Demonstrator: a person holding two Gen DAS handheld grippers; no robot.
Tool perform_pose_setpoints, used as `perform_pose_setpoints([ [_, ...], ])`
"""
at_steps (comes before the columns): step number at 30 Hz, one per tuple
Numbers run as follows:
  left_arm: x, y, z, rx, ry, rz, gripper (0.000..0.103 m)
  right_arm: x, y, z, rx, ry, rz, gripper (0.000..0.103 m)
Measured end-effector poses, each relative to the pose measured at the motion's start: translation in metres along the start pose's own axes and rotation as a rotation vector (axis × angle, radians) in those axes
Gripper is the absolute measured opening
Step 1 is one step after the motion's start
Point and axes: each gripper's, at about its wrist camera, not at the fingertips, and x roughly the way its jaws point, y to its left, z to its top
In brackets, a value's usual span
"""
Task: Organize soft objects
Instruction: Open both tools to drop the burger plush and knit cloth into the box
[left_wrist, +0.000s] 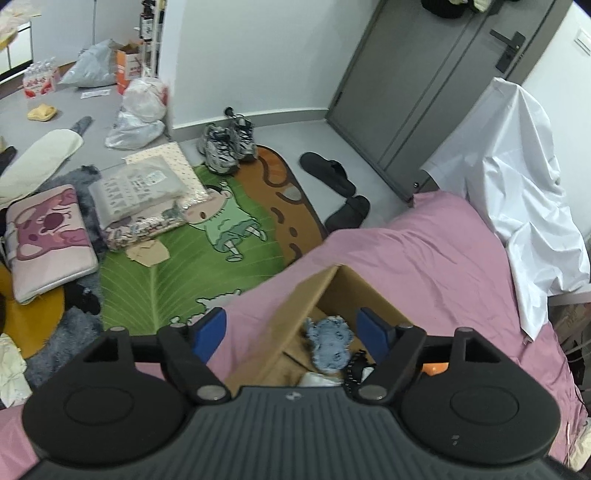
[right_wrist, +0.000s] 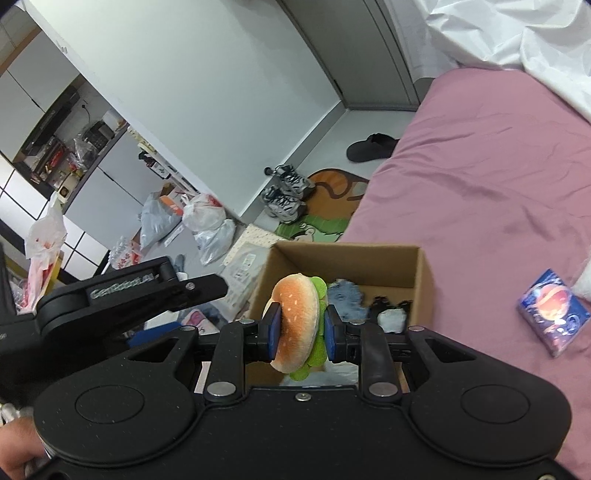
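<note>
Right gripper (right_wrist: 301, 328): clamped a plush burger (right_wrist: 297, 325), frame centre.
Left gripper (left_wrist: 291, 328): spread wide over the cardboard box (left_wrist: 295, 310), lower centre.
Box contents: blue plush (left_wrist: 328, 343).

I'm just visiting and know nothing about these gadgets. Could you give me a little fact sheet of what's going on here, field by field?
Setting: bedroom, pink bed
Container: open cardboard box on the bed
Already in box: blue fuzzy toy, plus other items hard to make out
Right gripper: shut on a plush hamburger, held near the box
Left gripper: open, empty, above the box
Also on bed: small colourful pack
</note>
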Motion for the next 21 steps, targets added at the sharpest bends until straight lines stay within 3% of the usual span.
perform_pose_setpoints([
  [4, -0.008, 0.007, 0.004, -0.003, -0.007, 0.005, 0.079, 0.005, 0.007, 0.001, 0.015, 0.005, 0.046, 0.037],
  [6, -0.013, 0.007, 0.006, 0.001, -0.012, 0.0, 0.081, 0.005, 0.008, 0.002, 0.033, 0.016, 0.056, 0.051],
  [11, -0.022, 0.002, 0.004, 0.021, -0.013, -0.014, 0.09, -0.008, 0.007, 0.002, 0.045, 0.009, 0.053, 0.052],
  [21, -0.036, -0.025, -0.021, 0.092, 0.025, -0.04, 0.096, -0.057, -0.013, -0.007, 0.031, -0.042, -0.032, 0.067],
])
